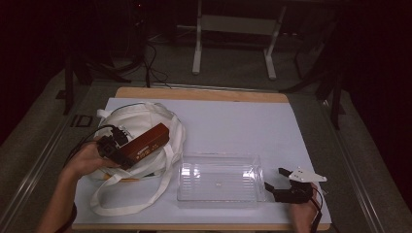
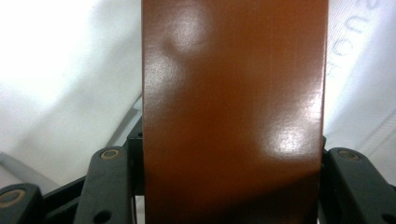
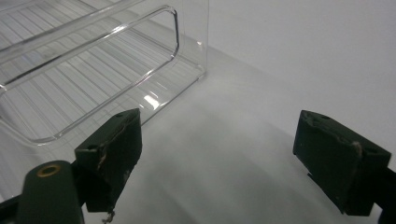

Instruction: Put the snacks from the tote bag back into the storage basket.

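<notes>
Brown and glossy, the long box [image 2: 233, 107] fills the left claw's own view, clamped between both jaws; from the high view that left claw [image 1: 112, 149] holds the box [image 1: 147, 141] lifted over the white tote bag [image 1: 145, 121] at the desk's [image 1: 233, 116] left side. Judged from this, the step in hand is carrying the box out of the bag. Next it likely needs moving right and lowering into the clear bin [image 1: 218, 180]. Just right of the bin, the right claw [image 1: 281, 180] rests near the front edge with jaws wide, holding nothing.
</notes>
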### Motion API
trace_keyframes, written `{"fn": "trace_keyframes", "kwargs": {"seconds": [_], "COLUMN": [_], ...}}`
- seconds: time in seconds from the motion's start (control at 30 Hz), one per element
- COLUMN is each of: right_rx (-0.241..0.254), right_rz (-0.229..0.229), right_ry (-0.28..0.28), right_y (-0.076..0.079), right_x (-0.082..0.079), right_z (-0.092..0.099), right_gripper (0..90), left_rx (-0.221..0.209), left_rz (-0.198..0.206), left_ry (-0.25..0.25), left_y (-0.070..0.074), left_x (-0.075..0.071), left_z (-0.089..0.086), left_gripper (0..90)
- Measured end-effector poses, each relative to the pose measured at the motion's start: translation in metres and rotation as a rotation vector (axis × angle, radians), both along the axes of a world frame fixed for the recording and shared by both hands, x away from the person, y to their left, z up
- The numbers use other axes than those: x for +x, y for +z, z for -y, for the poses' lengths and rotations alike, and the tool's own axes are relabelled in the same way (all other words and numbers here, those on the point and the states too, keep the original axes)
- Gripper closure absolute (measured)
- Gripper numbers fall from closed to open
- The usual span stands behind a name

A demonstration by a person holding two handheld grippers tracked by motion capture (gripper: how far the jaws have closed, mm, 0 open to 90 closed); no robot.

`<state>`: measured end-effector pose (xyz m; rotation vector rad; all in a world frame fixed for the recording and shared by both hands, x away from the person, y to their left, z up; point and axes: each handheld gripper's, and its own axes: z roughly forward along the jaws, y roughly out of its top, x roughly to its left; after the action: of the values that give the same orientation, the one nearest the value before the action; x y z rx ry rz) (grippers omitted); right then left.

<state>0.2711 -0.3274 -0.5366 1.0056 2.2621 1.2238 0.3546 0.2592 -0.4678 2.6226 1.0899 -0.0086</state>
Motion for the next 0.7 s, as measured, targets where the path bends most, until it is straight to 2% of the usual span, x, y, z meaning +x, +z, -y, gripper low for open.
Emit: {"fn": "trace_keyframes", "kwargs": {"seconds": [0.33, 0.47, 0.6, 0.7], "right_rx": [-0.001, -0.002, -0.003, -0.002], "right_rz": [0.0, 0.001, 0.001, 0.0], "right_ry": [0.0, 0.0, 0.0, 0.0], "right_y": [0.0, 0.0, 0.0, 0.0], "right_x": [0.0, 0.0, 0.0, 0.0], "right_z": [0.0, 0.0, 0.0, 0.0], "right_gripper": [15.5, 15.5, 15.5, 15.5], "left_rx": [-0.075, -0.087, -0.117, -0.116], "left_rz": [0.044, 0.059, 0.069, 0.07], "left_ry": [0.004, -0.014, -0.026, -0.047], "left_y": [0.017, 0.025, 0.031, 0.035], "left_x": [-0.008, -0.013, -0.017, -0.019], "left_z": [-0.015, -0.019, -0.021, -0.02], "left_gripper": [43.7, 43.7, 43.6, 43.6]}}
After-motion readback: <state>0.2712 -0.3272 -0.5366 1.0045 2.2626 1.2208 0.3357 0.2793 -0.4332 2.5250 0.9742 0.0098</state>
